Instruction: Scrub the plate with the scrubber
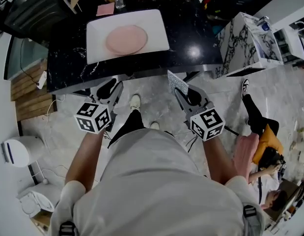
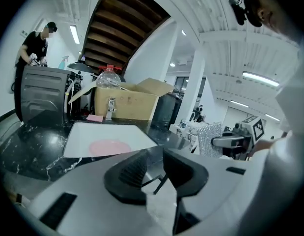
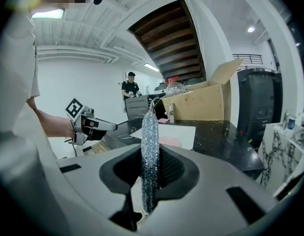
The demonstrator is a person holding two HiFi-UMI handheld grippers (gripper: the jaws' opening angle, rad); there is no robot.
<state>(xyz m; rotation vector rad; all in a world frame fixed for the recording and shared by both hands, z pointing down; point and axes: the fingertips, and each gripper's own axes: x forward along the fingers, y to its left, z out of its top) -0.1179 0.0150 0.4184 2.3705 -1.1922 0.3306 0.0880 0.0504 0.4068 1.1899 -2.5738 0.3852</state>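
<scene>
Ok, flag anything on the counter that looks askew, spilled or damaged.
Nothing stands out. The pink plate lies flat on the white tray, no spill shows on the black counter, and the right hand-held gripper grips the scrubber.

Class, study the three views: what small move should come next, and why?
Probably carry the right gripper, shut on the scrubber, forward to the pink plate: it lies on the white tray, and the scrubber hangs short of the counter.
</scene>
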